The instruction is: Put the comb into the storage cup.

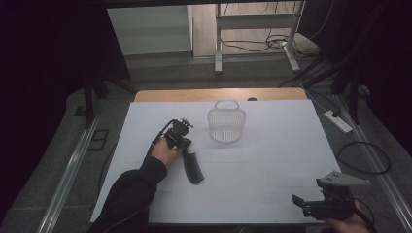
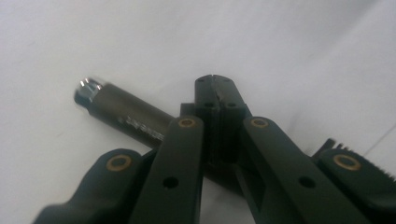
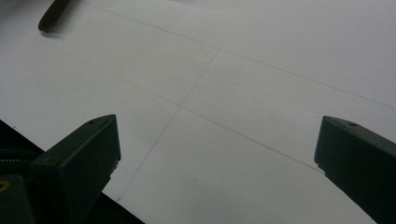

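A black comb [image 1: 193, 167] lies on the white table sheet [image 1: 272, 145] left of centre. My left gripper [image 1: 183, 145] sits right at the comb's upper end, held by a hand in a dark sleeve. In the left gripper view its jaws meet at the tips [image 2: 215, 84], and the comb [image 2: 126, 116] crosses underneath them, metal-tipped handle to the left and teeth to the right. I see nothing between the pads. My right gripper [image 1: 300, 203] rests at the near right corner, open [image 3: 215, 154] over bare sheet. The comb's end [image 3: 51, 14] shows far off in the right gripper view.
A white mesh basket [image 1: 226, 124] with a handle stands at the back middle of the table. A bare wooden strip [image 1: 218, 94] runs along the far edge. Cables, a power strip [image 1: 338, 121] and stand legs lie on the floor beyond.
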The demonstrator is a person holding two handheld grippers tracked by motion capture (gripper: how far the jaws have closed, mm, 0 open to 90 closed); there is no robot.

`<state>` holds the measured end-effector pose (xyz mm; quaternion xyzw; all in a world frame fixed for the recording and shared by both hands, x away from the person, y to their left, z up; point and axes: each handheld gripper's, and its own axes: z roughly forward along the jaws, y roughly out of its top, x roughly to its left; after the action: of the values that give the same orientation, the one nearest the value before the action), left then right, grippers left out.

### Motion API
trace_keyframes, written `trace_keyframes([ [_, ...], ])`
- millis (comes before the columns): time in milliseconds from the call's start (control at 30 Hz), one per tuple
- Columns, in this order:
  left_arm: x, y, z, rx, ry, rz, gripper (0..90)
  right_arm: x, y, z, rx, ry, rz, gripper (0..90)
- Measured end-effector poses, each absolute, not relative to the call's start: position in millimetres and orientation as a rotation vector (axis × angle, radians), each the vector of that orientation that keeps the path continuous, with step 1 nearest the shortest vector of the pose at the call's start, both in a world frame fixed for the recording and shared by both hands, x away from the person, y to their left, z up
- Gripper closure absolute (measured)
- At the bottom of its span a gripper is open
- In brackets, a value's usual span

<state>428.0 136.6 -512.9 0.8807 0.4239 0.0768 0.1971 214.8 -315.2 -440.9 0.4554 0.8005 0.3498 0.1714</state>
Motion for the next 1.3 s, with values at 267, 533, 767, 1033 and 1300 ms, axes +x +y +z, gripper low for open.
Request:
trace_keyframes([
  [267, 425.9, 160.6, -512.7, 2.473, 1.239, 0.194, 89.1, 215.1, -315.0, -441.0, 1.293, 2.277, 0.992, 1.1],
  [533, 412.3, 185.4, -512.8, 2.476, 1.272, 0.177, 89.0, 215.3, -314.6, -441.1, 1.291, 2.281, 0.992, 1.2],
  [767, 398.5, 203.7, -514.0, 2.444, 1.303, 0.154, 89.0, 215.4, -314.2, -441.1, 1.288, 2.286, 0.991, 1.4],
  [1033, 370.4, 223.2, -515.4, 2.416, 1.325, 0.126, 88.9, 215.5, -313.2, -441.1, 1.279, 2.29, 0.988, 1.7],
  [1300, 345.7, 225.8, -514.8, 2.441, 1.319, 0.11, 88.9, 215.5, -312.5, -441.0, 1.273, 2.294, 0.989, 1.9],
])
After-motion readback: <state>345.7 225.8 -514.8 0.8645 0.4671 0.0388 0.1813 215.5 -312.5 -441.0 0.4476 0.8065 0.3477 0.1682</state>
